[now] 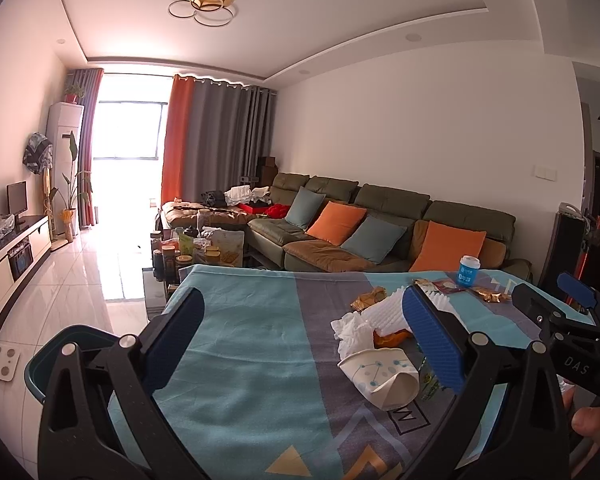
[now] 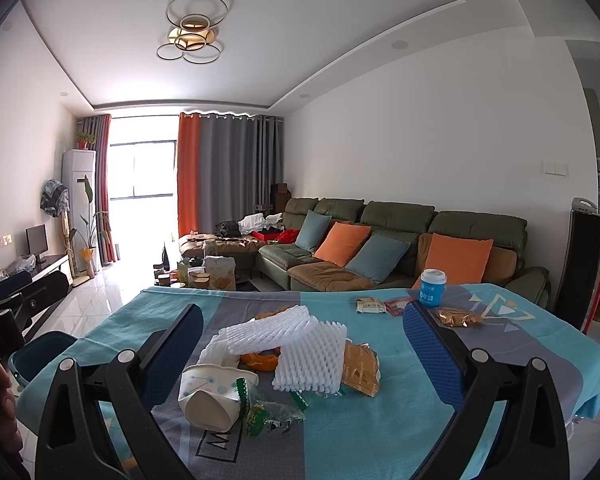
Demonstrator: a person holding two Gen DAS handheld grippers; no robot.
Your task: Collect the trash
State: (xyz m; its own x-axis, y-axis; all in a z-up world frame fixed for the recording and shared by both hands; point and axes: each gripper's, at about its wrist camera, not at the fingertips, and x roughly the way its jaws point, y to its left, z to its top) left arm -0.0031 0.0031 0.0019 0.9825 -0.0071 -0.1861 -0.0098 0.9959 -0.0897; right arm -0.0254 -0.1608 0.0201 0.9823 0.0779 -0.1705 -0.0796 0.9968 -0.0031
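A pile of trash lies on the table with the teal and grey cloth point(image 2: 380, 420): a crushed paper cup point(image 2: 210, 398) on its side, white foam netting point(image 2: 300, 344), a green wrapper point(image 2: 260, 412), a gold wrapper point(image 2: 360, 368) and orange peel point(image 2: 260, 360). In the left wrist view the cup point(image 1: 380, 378), a crumpled tissue point(image 1: 352, 332) and the netting point(image 1: 384, 310) lie right of centre. My left gripper point(image 1: 300, 340) is open and empty above the cloth, the pile by its right finger. My right gripper point(image 2: 304, 360) is open, with the pile between its fingers.
A dark teal bin point(image 1: 60, 356) stands on the floor at the table's left edge; it also shows in the right wrist view point(image 2: 40, 354). A blue and white cup point(image 2: 432, 288) and small packets point(image 2: 372, 305) sit at the far side. A sofa point(image 2: 380, 248) stands behind.
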